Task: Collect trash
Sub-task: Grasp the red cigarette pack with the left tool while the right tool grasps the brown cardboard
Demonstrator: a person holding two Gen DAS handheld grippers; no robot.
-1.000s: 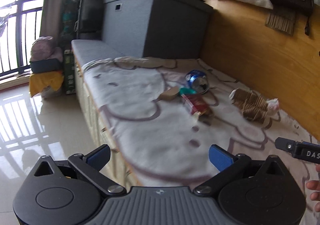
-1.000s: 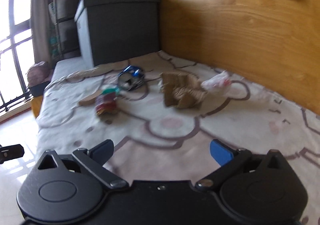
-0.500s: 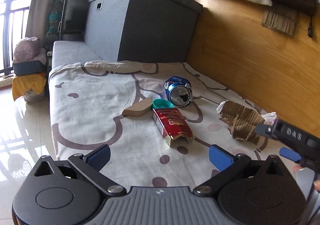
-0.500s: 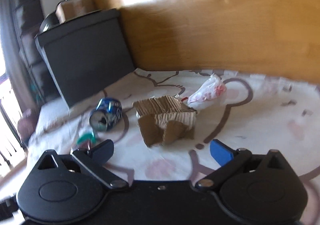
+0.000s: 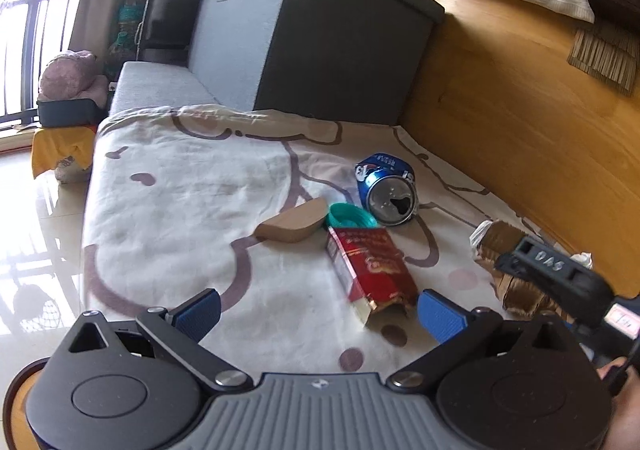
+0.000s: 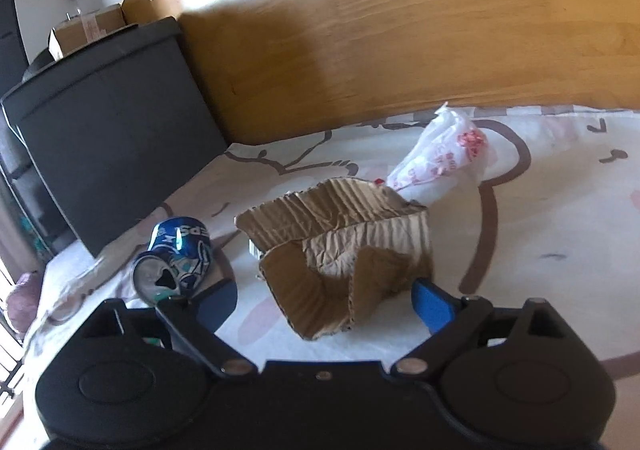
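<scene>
Trash lies on a white patterned blanket (image 5: 180,190). A red carton (image 5: 370,270) lies just ahead of my left gripper (image 5: 320,312), which is open and empty. Behind the carton are a teal lid (image 5: 348,215), a brown cardboard scrap (image 5: 294,222) and a dented blue can (image 5: 386,194). My right gripper (image 6: 326,306) hovers over a crumpled corrugated cardboard piece (image 6: 344,250). Its jaws are closing, the cardboard's near edge sits between them, and the pads stand clear of it. A white plastic bag (image 6: 440,158) lies behind the cardboard, and the blue can (image 6: 180,254) lies to its left.
A dark grey storage box (image 5: 320,30) stands at the blanket's far end. A wooden wall panel (image 6: 400,30) runs along the right. Tiled floor (image 5: 40,250) drops away on the left. The right tool's black housing (image 5: 552,274) covers part of the cardboard in the left wrist view.
Both grippers have come closer to the trash. The right one rolled and dropped toward the cardboard, which now sits between its fingers; its jaws have narrowed a little.
</scene>
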